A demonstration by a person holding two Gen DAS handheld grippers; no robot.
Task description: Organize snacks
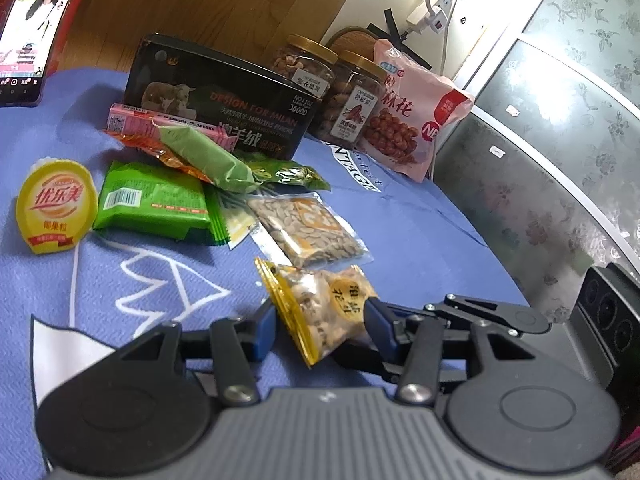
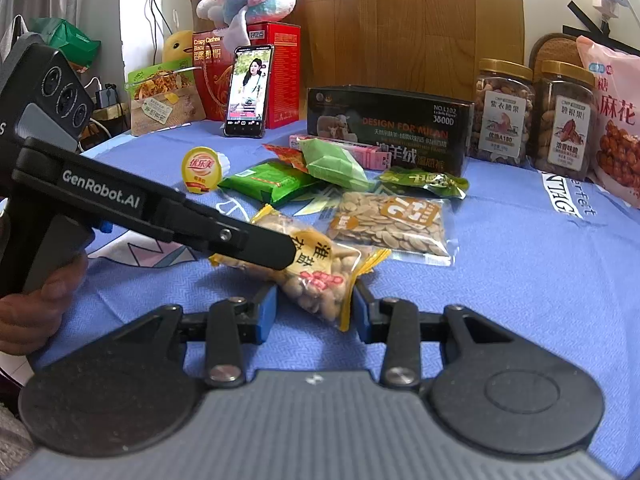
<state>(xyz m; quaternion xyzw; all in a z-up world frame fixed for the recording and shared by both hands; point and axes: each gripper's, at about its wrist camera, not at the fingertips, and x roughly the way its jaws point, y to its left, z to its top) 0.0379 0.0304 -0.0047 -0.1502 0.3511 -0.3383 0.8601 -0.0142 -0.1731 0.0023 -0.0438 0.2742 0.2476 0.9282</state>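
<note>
A clear yellow-edged peanut packet (image 1: 324, 308) lies on the blue cloth between both grippers. My left gripper (image 1: 320, 326) has its blue pads on either side of the packet, jaws closed onto it. My right gripper (image 2: 314, 308) is open, its pads astride the packet's near end (image 2: 320, 276); the left gripper's finger (image 2: 256, 246) crosses over the packet. Behind lie a seed packet (image 2: 390, 224), green packets (image 2: 272, 182), a yellow jelly cup (image 2: 200, 170) and a black box (image 2: 392, 128).
Two nut jars (image 2: 504, 112) and a pink snack bag (image 2: 616, 124) stand at the back right. A phone (image 2: 248, 92) leans on a red box (image 2: 280, 76) at the back left. The table edge and a patterned cabinet (image 1: 560, 140) lie to the right.
</note>
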